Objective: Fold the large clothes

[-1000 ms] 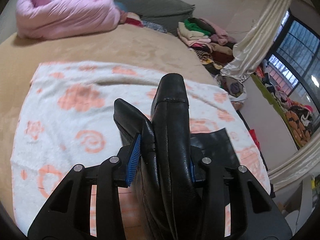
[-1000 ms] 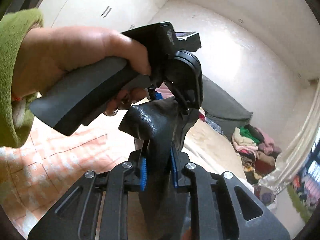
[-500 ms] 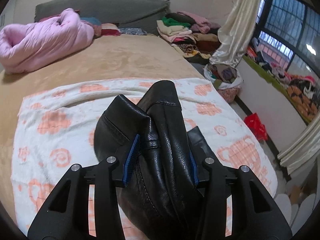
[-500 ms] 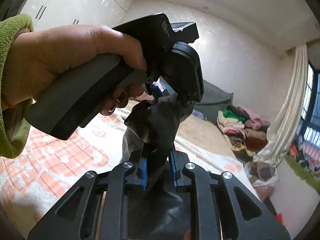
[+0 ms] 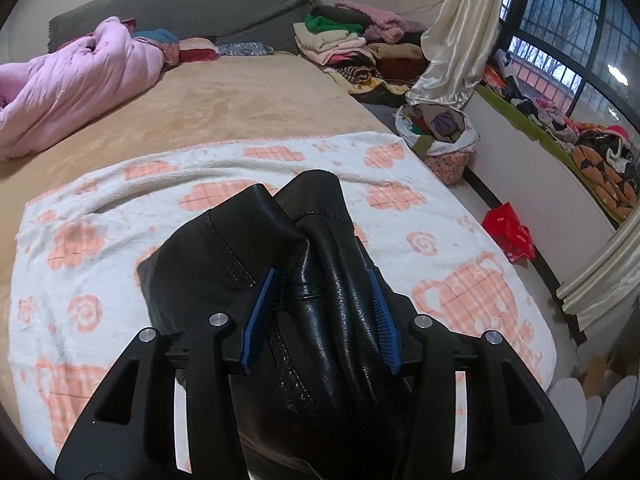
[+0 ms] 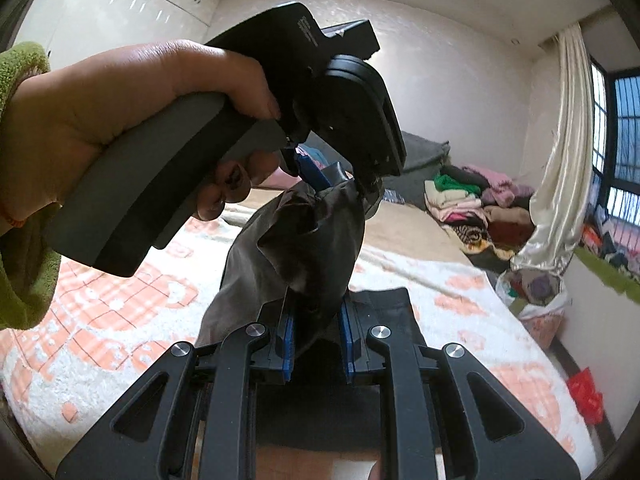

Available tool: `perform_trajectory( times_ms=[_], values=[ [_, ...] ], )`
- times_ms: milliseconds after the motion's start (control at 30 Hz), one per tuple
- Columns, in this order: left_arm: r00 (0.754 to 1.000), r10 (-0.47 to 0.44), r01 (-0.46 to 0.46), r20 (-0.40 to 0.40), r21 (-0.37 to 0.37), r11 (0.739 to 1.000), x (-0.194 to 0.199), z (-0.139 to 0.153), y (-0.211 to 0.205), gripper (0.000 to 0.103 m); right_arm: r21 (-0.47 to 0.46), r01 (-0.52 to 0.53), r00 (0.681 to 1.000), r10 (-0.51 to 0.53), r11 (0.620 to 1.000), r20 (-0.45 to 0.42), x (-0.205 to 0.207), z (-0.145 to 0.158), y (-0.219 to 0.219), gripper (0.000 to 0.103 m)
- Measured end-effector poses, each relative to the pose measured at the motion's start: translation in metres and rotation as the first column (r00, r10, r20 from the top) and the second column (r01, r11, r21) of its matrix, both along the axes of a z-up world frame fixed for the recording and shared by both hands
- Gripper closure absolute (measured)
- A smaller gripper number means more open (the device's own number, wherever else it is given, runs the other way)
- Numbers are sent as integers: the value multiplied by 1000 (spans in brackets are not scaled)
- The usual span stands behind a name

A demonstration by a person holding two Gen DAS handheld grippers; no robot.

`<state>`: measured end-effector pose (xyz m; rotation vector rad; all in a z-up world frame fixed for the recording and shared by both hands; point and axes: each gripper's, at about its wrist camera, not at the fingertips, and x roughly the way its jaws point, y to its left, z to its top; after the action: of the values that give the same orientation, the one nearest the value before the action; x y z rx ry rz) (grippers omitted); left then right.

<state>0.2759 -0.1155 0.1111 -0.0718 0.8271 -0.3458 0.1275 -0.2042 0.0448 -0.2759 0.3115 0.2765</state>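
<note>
Nearest, the right gripper (image 6: 316, 340) is clamped on a bunched fold of a black leather garment (image 6: 308, 248), its blue pads (image 6: 287, 338) pressing the material from both sides. The garment rises from there, lifted off the bed, to the left gripper (image 6: 340, 178), which a hand (image 6: 132, 120) in a green sleeve (image 6: 24, 184) holds higher up.

From the left wrist view, the left gripper (image 5: 320, 312) has thick folds of the garment (image 5: 320, 280) between its blue pads (image 5: 260, 320). Its jaws are opening, yet the leather fills the gap and touches both pads. A lower part of the garment lies flat on a white towel (image 5: 100, 208) with orange flower prints.

The towel covers the near part of a tan bed (image 5: 240, 100). Bare towel lies open to the left and beyond the garment. The towel's right edge follows the bed's edge, where the floor drops away beside a red bag (image 5: 510, 232) and a full basket (image 5: 444, 140).

Farther back, bare tan bed lies open up to a pink quilt (image 5: 72, 88) on the left and a grey headboard (image 5: 192, 8). Stacked clothes (image 5: 352, 52) and a cream curtain (image 5: 460, 40) stand at the far right, by the window (image 5: 560, 40).
</note>
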Motion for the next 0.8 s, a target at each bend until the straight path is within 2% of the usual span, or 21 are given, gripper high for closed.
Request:
perform_trajectory(
  times_ms=[233, 600, 800],
  values=[
    [1000, -11, 11, -24, 6, 1000, 4, -10, -19, 65, 110, 8, 996, 1, 994, -85, 1, -9, -17, 87],
    [998, -18, 19, -68, 11, 1000, 11, -28, -35, 65, 200, 39, 980, 2, 979, -201, 10, -15, -33, 86],
    [993, -11, 9, -121, -17, 1000, 20, -44, -34, 65, 298, 98, 951, -1, 950, -311, 21, -25, -52, 86]
  ],
)
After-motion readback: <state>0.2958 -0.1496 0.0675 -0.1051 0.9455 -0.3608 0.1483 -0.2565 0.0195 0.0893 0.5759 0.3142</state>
